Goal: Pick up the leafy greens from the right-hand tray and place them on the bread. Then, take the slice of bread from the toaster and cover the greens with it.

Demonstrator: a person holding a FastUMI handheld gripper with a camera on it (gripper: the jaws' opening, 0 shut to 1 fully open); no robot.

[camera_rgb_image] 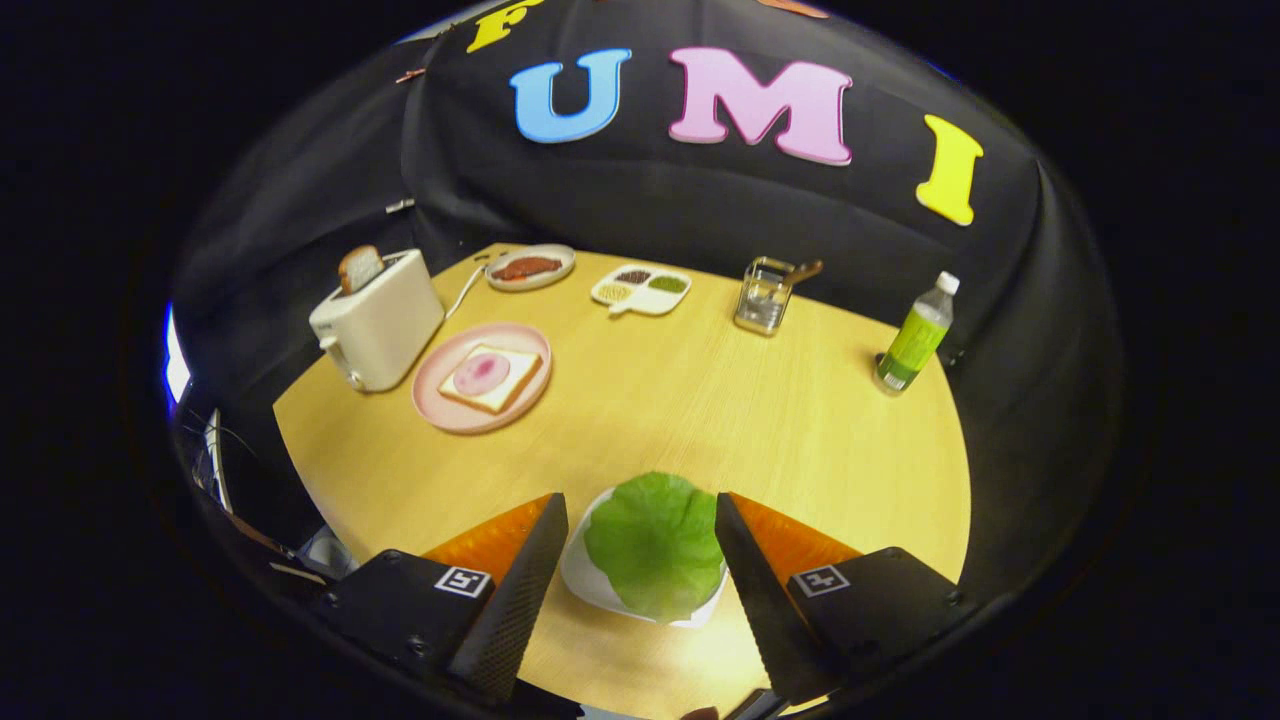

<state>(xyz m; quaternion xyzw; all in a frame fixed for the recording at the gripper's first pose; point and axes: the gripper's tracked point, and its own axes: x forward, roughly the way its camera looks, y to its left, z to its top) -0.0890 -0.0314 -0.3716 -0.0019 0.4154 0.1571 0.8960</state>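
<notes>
Table: wooden; holds everything below
Toaster: far left; 1 bread slice upright in its slot
Pink plate: beside toaster; bread with pink spread lies on it
Gripper: 2 fingers spread apart, grasping nothing
Leafy greens: on white tray, between the fingers

A wooden table holds an oval dish of reddish food, a white three-compartment condiment dish, a shiny metal container, and a green-labelled bottle standing upright.
</notes>
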